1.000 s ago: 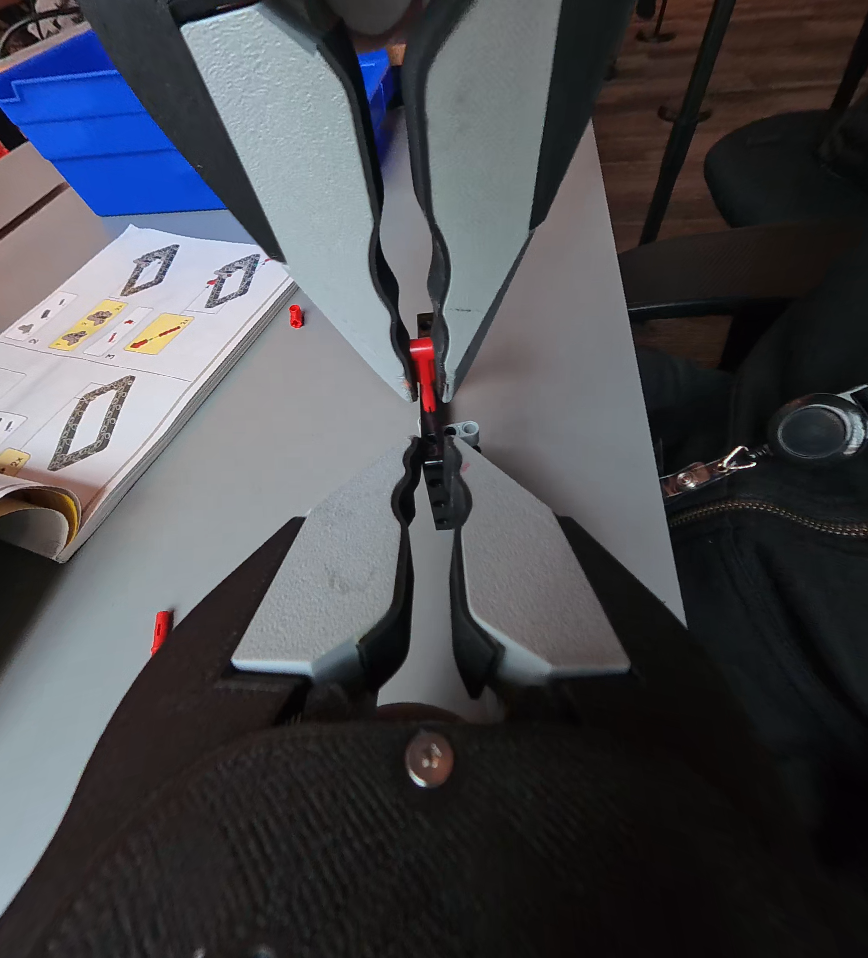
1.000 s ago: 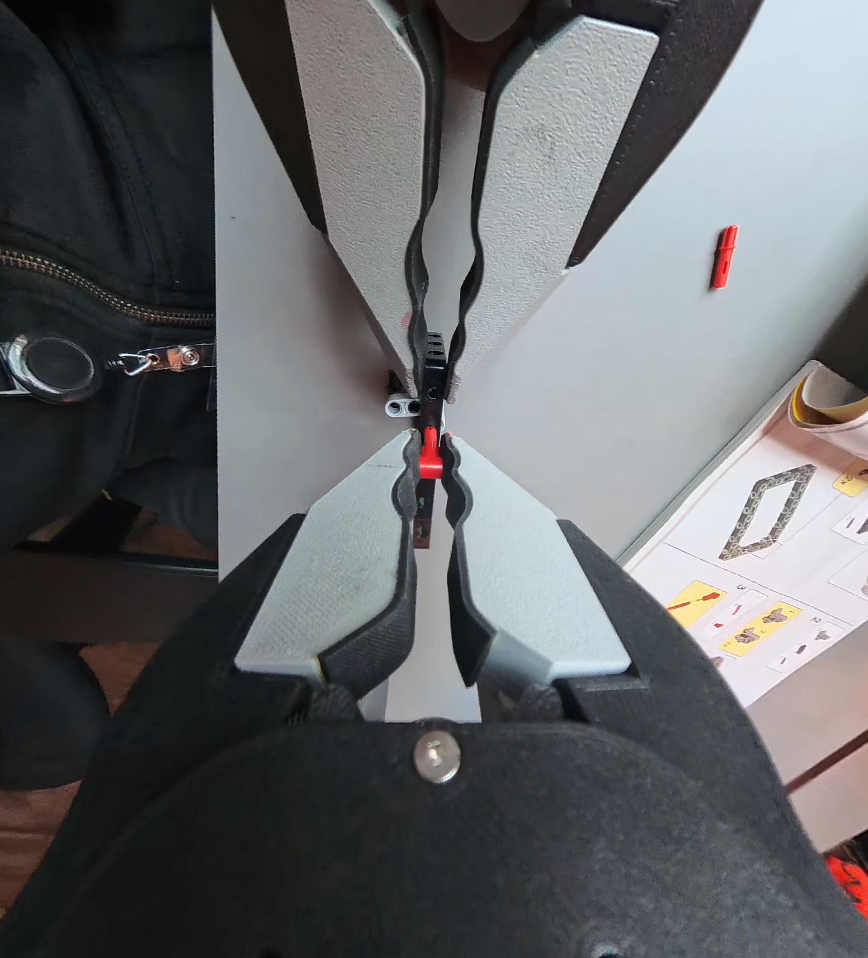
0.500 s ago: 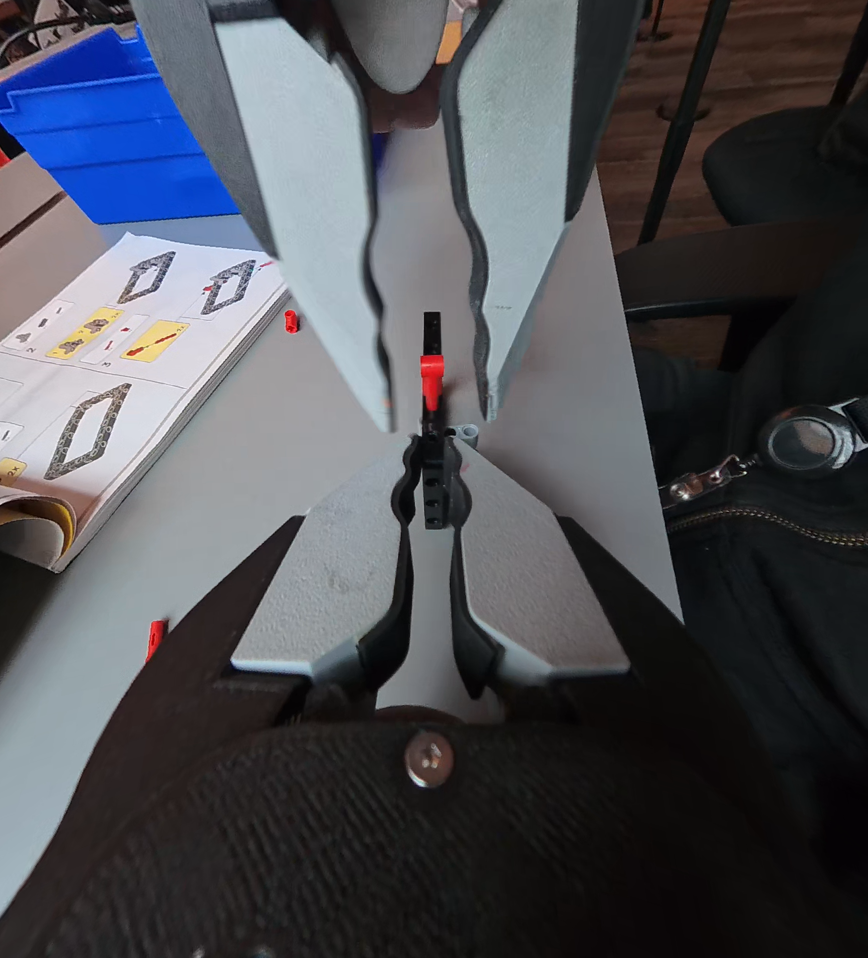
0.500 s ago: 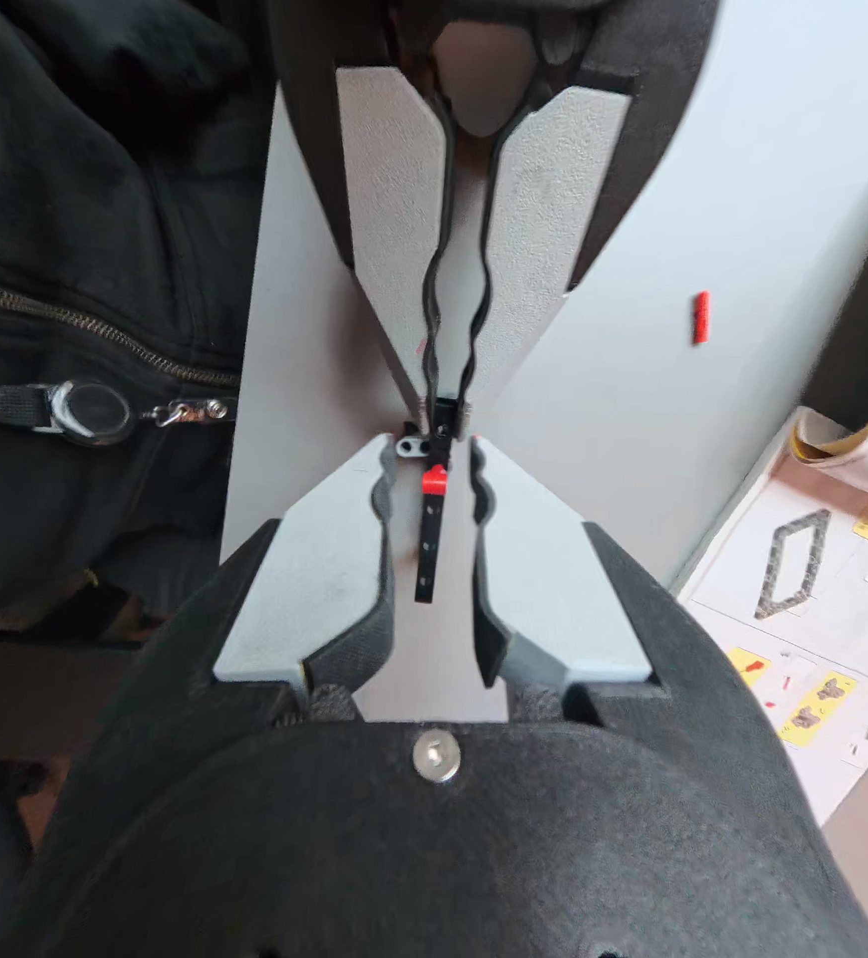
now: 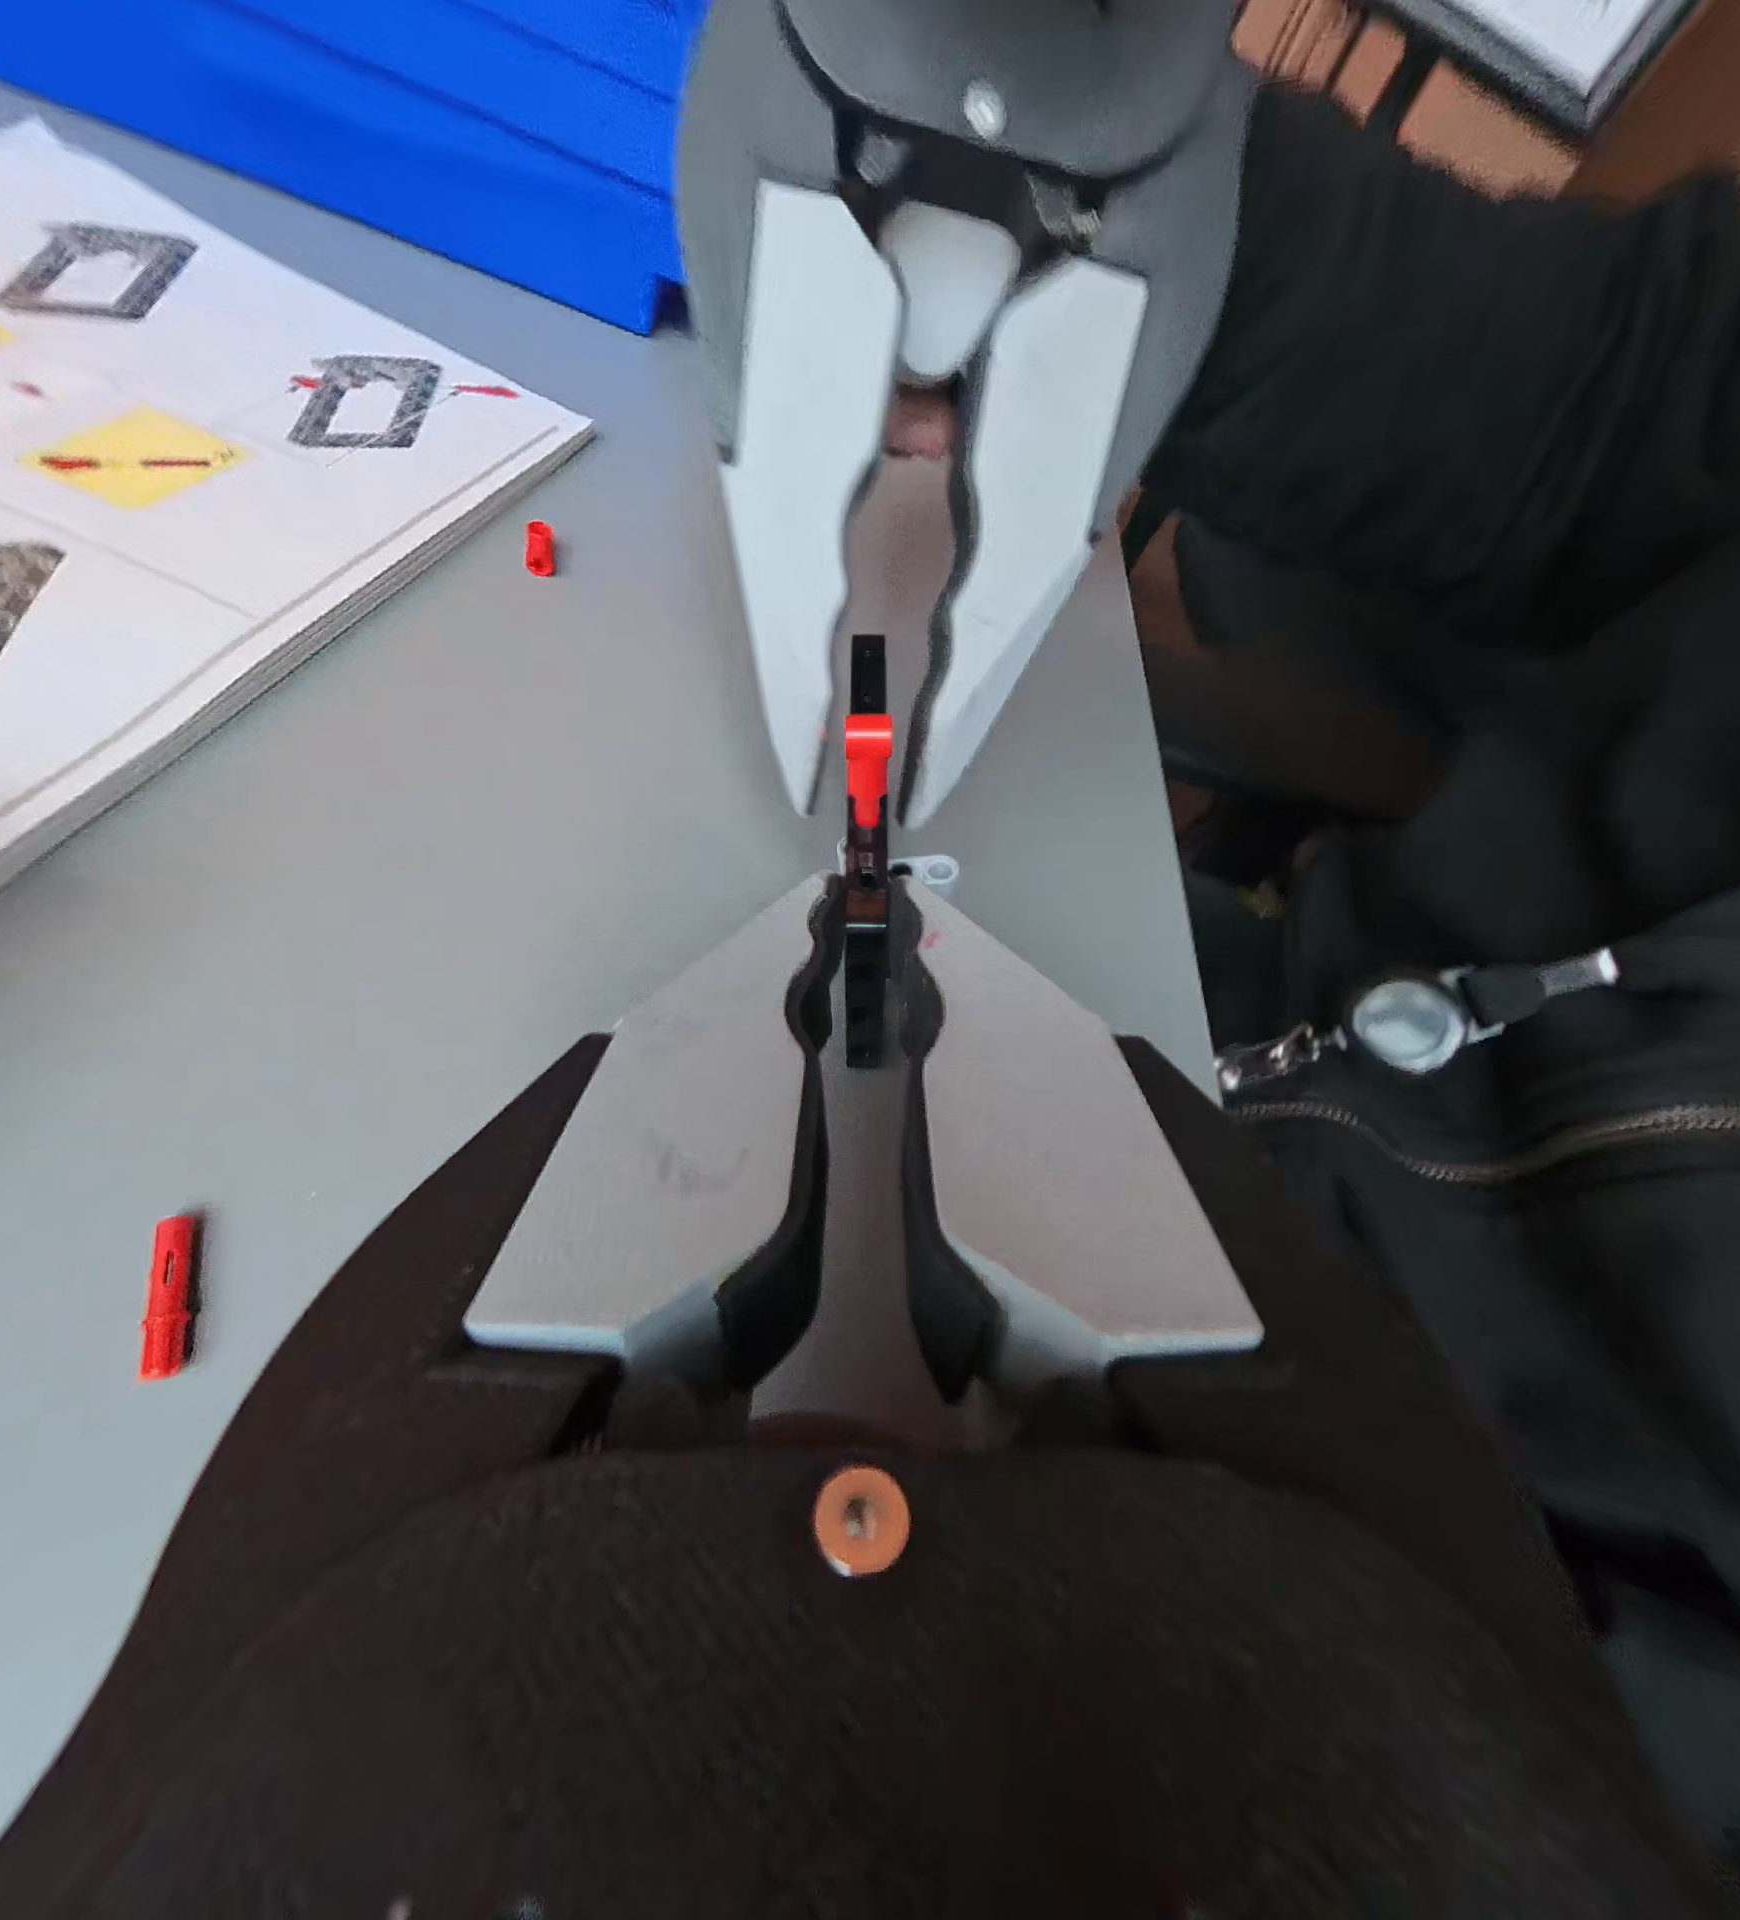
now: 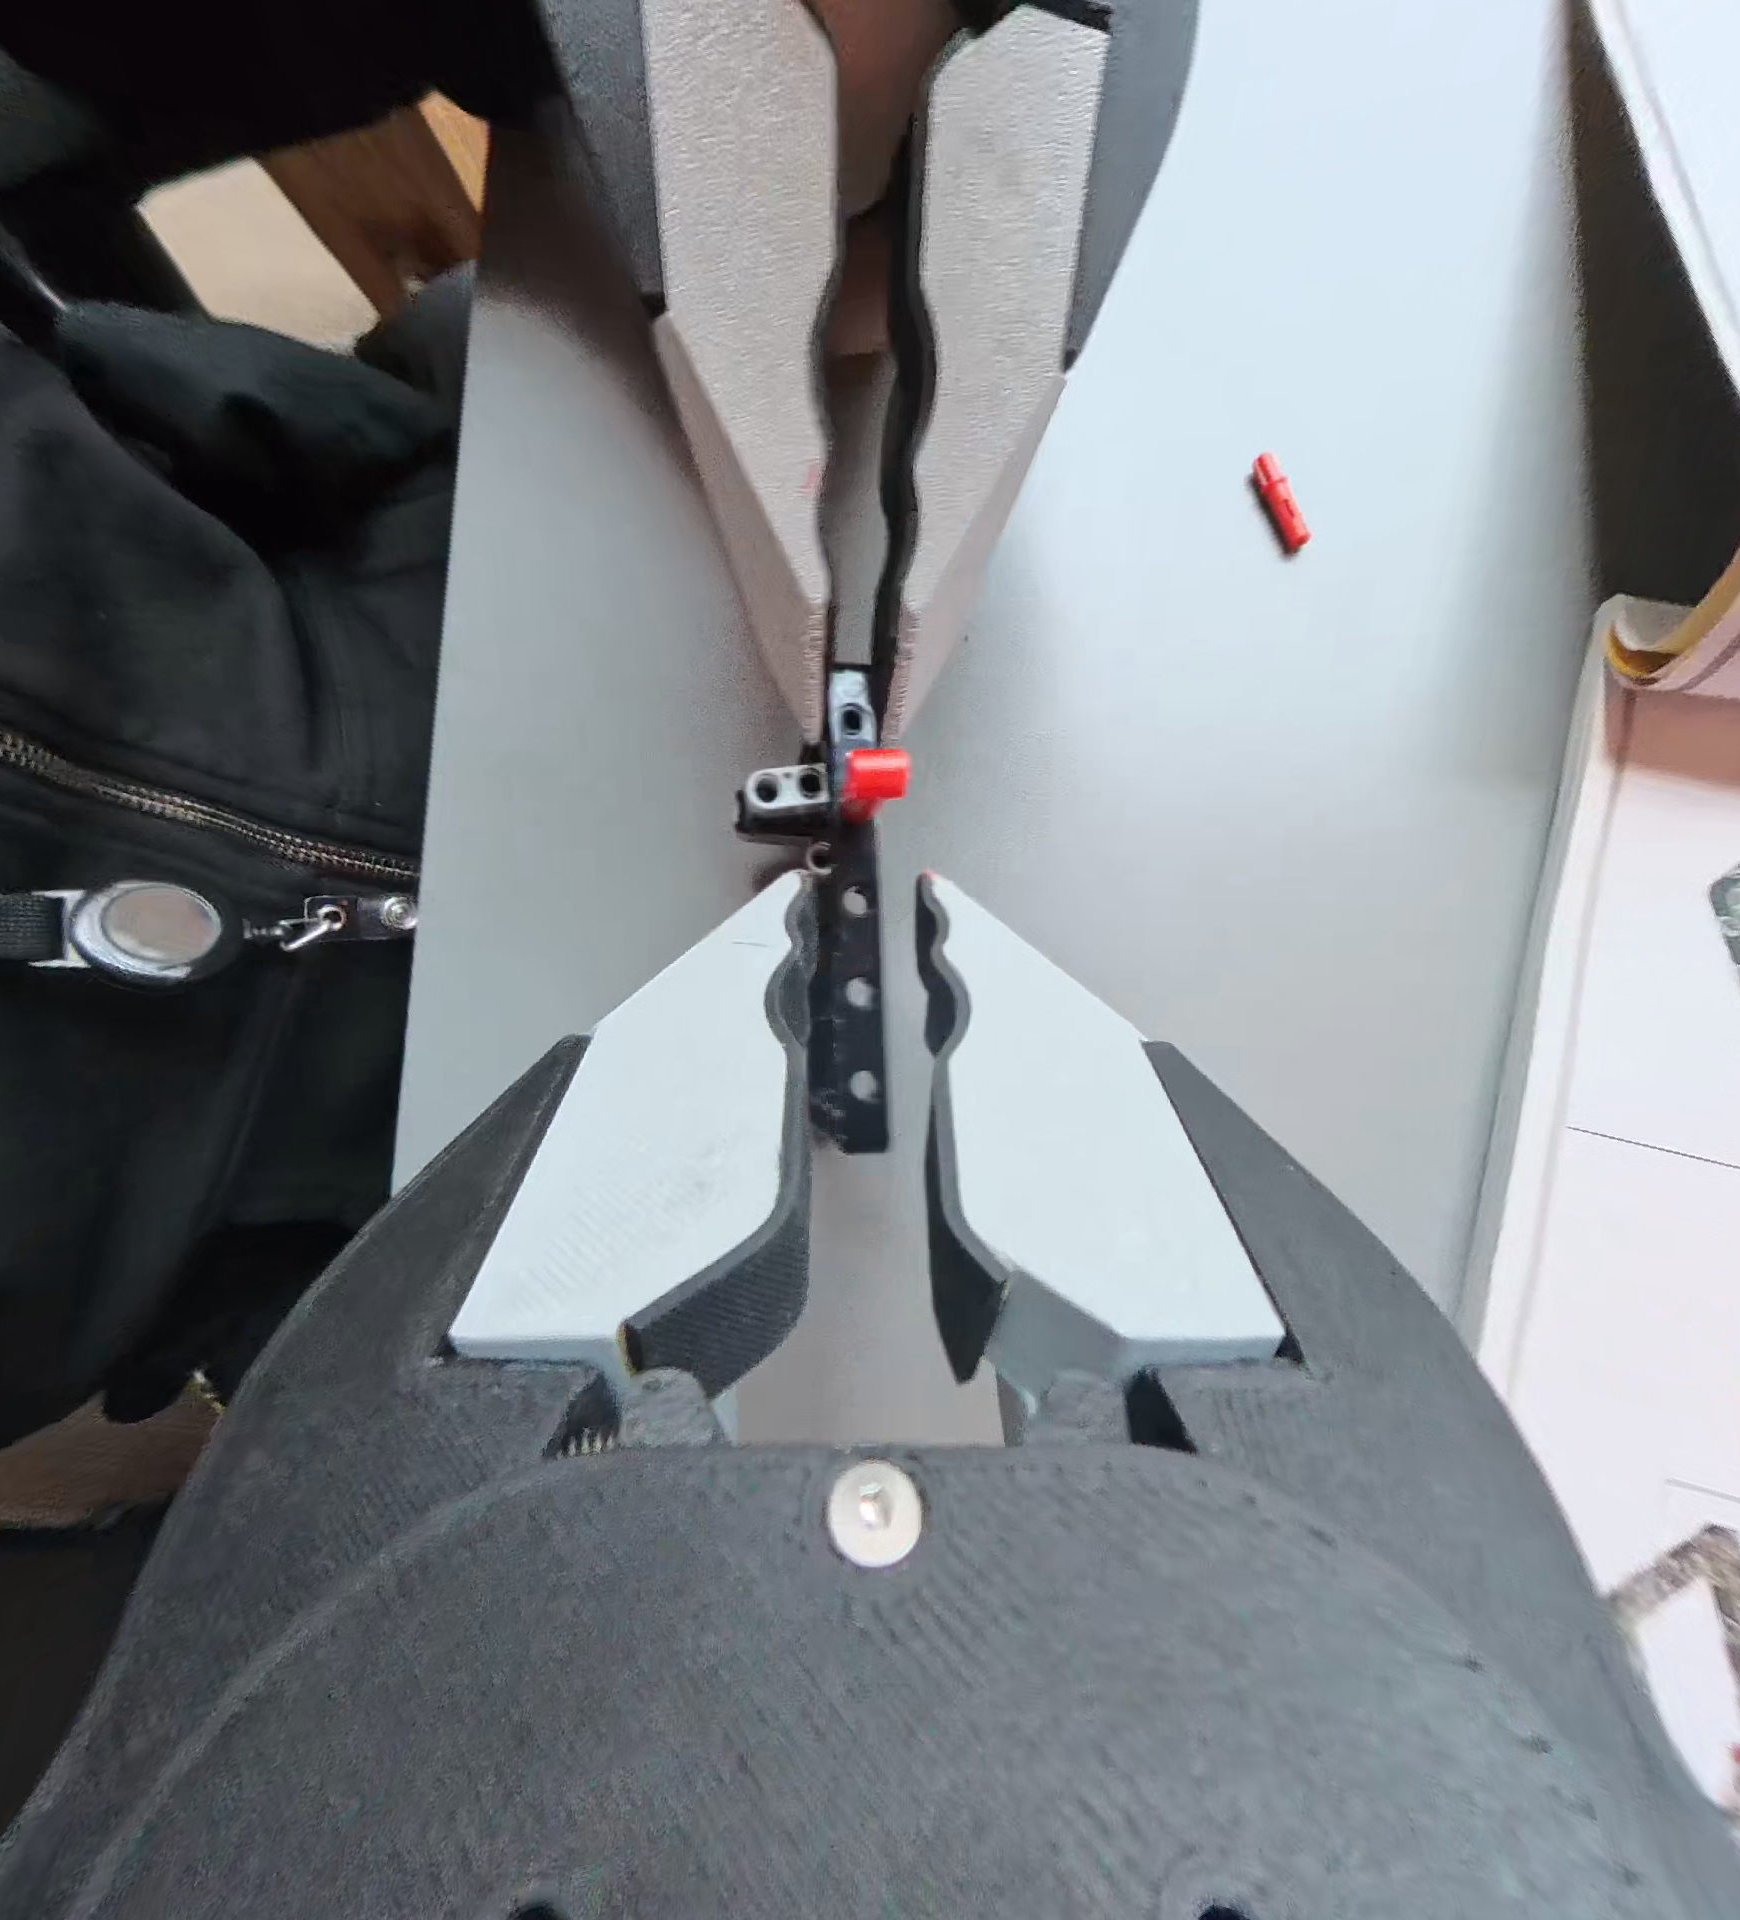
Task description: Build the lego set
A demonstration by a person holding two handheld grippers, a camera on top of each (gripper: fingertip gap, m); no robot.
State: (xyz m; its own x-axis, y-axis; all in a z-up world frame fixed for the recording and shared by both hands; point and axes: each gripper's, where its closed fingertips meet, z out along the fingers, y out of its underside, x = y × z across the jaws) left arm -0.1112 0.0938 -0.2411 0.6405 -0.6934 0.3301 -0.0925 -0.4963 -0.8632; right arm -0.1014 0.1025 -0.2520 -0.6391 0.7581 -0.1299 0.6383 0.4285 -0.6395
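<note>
Left gripper (image 5: 866, 914) clamps black beam (image 5: 867, 997); right gripper (image 6: 861, 894) parted around it

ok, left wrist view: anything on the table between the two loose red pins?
Nothing. Between the small red pin by the instruction booklet and the longer red pin nearer the camera, only bare grey table shows.

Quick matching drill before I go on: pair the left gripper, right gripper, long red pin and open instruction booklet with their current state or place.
Things:
1. left gripper
2. right gripper
3. long red plastic pin
4. open instruction booklet

States:
A. lies loose on the grey table
B. open, jaws apart around the black holed beam
C. lies flat beside the blue plastic bin
D. shut on the black holed beam

Pairs: 1-D, 2-B, 3-A, 4-C
</note>
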